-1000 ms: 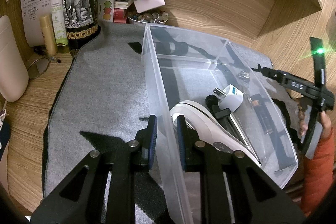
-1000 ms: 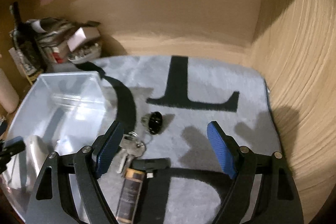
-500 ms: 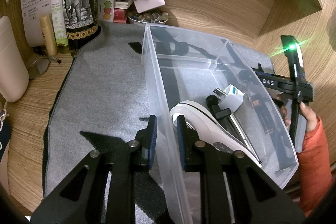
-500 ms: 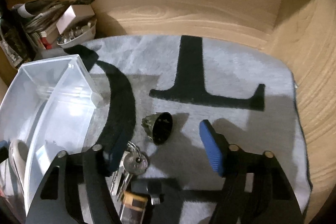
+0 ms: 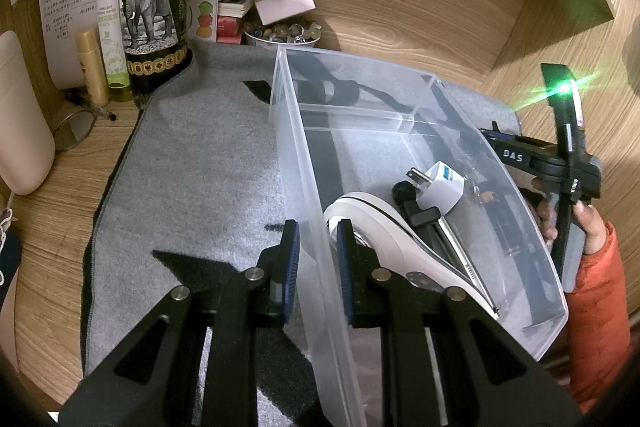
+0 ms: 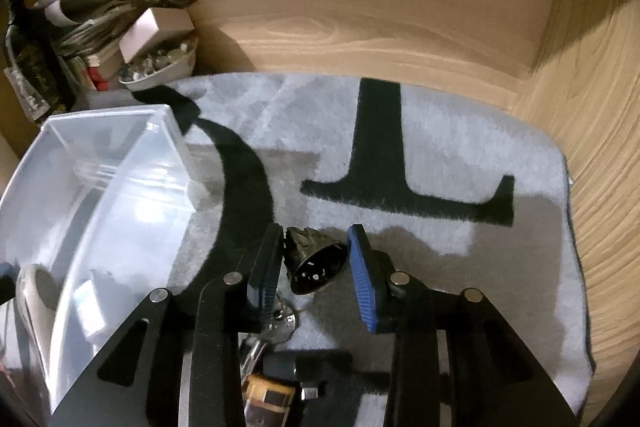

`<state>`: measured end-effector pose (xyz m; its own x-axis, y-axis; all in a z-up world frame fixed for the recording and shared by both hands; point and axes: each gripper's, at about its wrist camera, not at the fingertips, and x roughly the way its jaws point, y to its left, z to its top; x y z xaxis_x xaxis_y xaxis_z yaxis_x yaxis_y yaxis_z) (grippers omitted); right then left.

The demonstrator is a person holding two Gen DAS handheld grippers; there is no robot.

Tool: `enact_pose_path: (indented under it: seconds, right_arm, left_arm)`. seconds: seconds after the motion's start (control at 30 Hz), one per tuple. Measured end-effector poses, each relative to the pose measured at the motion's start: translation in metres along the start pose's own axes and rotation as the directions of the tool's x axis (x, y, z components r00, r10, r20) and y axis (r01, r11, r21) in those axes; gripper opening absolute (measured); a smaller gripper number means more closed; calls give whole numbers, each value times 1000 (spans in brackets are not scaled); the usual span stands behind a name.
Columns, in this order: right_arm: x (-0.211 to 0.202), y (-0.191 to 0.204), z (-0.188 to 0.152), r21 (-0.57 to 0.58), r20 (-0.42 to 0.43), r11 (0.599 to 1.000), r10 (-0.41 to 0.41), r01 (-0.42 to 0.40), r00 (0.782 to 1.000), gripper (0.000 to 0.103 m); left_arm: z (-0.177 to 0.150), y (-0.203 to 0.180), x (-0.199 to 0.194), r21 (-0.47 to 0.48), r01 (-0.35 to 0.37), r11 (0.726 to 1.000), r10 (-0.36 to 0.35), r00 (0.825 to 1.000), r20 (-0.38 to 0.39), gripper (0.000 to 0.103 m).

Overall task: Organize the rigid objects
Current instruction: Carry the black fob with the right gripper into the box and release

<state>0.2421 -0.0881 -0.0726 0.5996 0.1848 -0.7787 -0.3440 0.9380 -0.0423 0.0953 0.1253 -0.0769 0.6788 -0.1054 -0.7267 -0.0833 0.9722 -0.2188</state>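
My left gripper [image 5: 317, 255] is shut on the near left wall of a clear plastic bin [image 5: 296, 155]. Inside the bin lie a white curved device [image 5: 384, 239], a white plug adapter [image 5: 442, 187] and a black-handled tool [image 5: 420, 217]. In the right wrist view a small black bell-shaped piece [image 6: 316, 261] lies on the grey mat [image 6: 440, 131], between the closing jaws of my right gripper [image 6: 316, 247]. The left pad is against it and the right pad is just off its rim. A bunch of keys [image 6: 280, 327] and a brown-and-yellow cylinder [image 6: 268, 399] lie under the gripper.
A dark bottle with an elephant label [image 5: 150, 15], slim bottles [image 5: 110, 27], stacked books and a bowl of small items [image 5: 280, 31] crowd the back left. Wooden walls close in the back and right. A hand in an orange sleeve [image 5: 588, 227] holds the right gripper beyond the bin.
The right gripper has come forward and down over the black bell-shaped piece, and its jaws have narrowed from wide apart to close around it. The left gripper and bin have not moved.
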Motion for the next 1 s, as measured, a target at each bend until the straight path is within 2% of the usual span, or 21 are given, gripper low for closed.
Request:
enact_pose_path:
  seconds: [0.33,0.67,1.0]
  right_arm:
    - [-47,18,4,-54,104,998,18,-12,994,30]
    - [-100,48,8,-125,223,991,81,-54,971,30]
    - [-110,82,2,-203,212,970,174,-131,962,30]
  left_arm:
    - [0,0,0,0,0,1000,0,1000,0,18]
    - [0,0,0,1,0,1000,0,1000,0,18]
    - [0,-1,0,1,-1,1000,1,1000,0,18]
